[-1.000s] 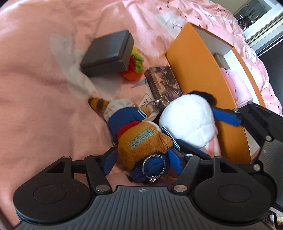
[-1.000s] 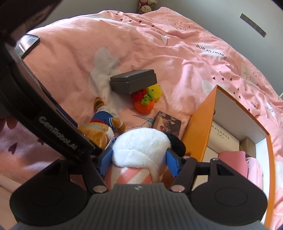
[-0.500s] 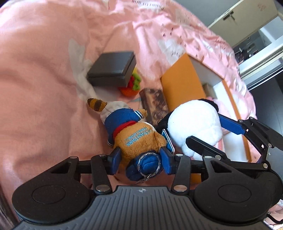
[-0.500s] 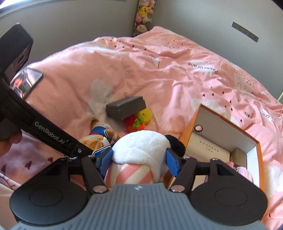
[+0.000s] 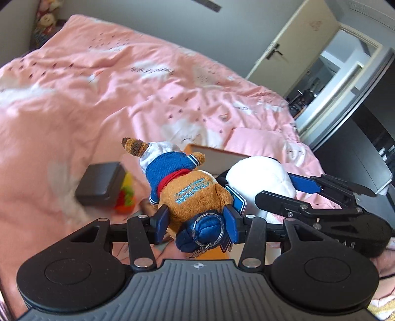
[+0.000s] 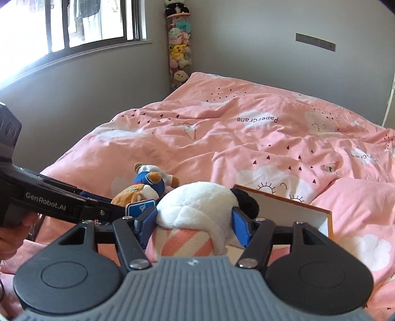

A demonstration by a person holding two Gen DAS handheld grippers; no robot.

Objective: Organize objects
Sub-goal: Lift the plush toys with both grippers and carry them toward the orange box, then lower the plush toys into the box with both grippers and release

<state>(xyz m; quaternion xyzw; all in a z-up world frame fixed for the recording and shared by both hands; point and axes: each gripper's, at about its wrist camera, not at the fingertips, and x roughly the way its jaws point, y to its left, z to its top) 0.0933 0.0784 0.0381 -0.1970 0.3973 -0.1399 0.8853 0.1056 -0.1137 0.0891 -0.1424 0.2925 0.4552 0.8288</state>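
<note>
Two plush toys, one per gripper. Left gripper [image 5: 196,223] is clamped on the brown plush [image 5: 190,192], blue pads pressing both sides near its navy cap and keyring; the toy is held off the pink duvet [image 5: 103,86]. Its long axis runs away from the camera, cap end nearest, striped tail [image 5: 133,147] farthest and tilted up-left. Right gripper [image 6: 195,224] is clamped on the white plush [image 6: 197,205], black ear to the right, pink-striped part nearest the camera; it is held just beside the brown plush, above the near edge of one orange box [image 6: 328,222] with white inside.

Left wrist view only: one black case [image 5: 100,184] lying on the duvet, one orange-green-yellow small toy [image 5: 126,200] touching its right side, and an open door [image 5: 291,44]. Right wrist view only: window [image 6: 74,22], a tall column of stuffed toys [image 6: 179,49] in the corner, "PaperCrane" print on the duvet, and the hand [image 6: 12,232] holding the left gripper's handle.
</note>
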